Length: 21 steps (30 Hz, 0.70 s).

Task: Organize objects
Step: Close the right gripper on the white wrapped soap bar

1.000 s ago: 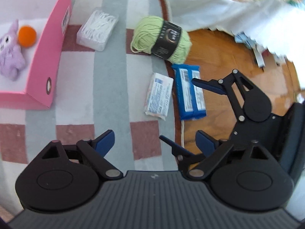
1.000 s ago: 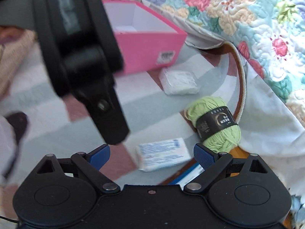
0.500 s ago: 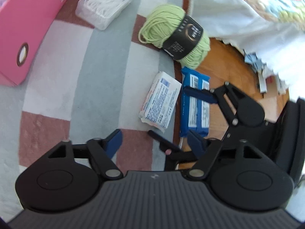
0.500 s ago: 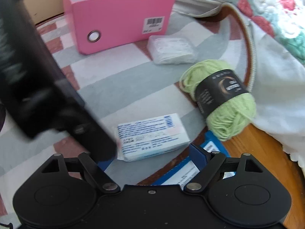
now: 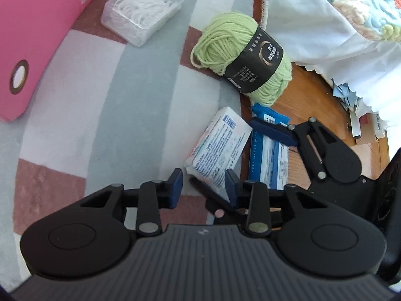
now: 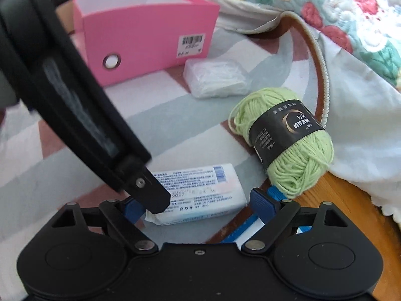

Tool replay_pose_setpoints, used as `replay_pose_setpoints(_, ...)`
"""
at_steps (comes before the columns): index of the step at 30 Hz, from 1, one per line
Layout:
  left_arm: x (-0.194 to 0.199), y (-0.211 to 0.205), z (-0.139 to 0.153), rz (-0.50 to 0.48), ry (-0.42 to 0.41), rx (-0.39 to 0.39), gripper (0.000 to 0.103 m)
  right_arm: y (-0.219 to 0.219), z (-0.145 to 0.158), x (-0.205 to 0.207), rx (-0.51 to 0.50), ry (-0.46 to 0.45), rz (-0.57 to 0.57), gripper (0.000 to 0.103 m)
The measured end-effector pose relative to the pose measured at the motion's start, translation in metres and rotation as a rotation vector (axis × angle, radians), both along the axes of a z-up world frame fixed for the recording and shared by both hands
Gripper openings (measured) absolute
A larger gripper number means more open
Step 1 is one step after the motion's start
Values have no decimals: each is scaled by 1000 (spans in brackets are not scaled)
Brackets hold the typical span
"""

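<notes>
A white tissue packet [image 5: 220,145] lies on the striped rug beside a blue packet [image 5: 270,160] that rests half on the wooden floor. My left gripper [image 5: 204,183] is closing its jaws on the white packet's near end, and both pads touch its sides. In the right wrist view one left finger [image 6: 155,198] covers that end of the white packet [image 6: 200,188]. My right gripper [image 6: 196,204] stands open, low over both packets. One of its fingers [image 5: 270,133] lies across the blue packet and the other passes by the white packet's near end. It grips nothing.
A green yarn ball [image 5: 240,55] with a black band lies just beyond the packets. Farther off are a clear box of white picks [image 5: 142,15] and a pink box [image 5: 30,37]. A white sheet and flowered quilt [image 6: 325,12] hang at the right.
My left gripper has come down onto the white packet and its jaws have narrowed from wide to close around the near end. The right gripper has sunk over the blue packet, still wide.
</notes>
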<state>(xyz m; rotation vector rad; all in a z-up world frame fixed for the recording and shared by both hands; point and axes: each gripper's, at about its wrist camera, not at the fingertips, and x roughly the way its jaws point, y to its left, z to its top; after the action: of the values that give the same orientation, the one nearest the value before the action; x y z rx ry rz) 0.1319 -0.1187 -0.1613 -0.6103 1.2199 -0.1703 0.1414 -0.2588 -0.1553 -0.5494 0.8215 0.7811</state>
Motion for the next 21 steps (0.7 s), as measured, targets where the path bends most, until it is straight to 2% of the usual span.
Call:
replay_pose_setpoints(4, -1, 2, -4, 19, -16, -20, 30, -4, -2, 6, 41, 38, -68, 87)
replay_pose_setpoints(9, -1, 15, -9, 56, -15, -81, 28, -5, -3, -3, 83, 37, -145, 87)
replay_pose_setpoints(13, -2, 18, -9, 59, -21, -67, 28, -3, -3, -12, 113, 46, -180, 88)
replay_pose_setpoints(21, -2, 23, 3, 20, -67, 5, 28, -8, 3, -25, 200, 166, -197, 88)
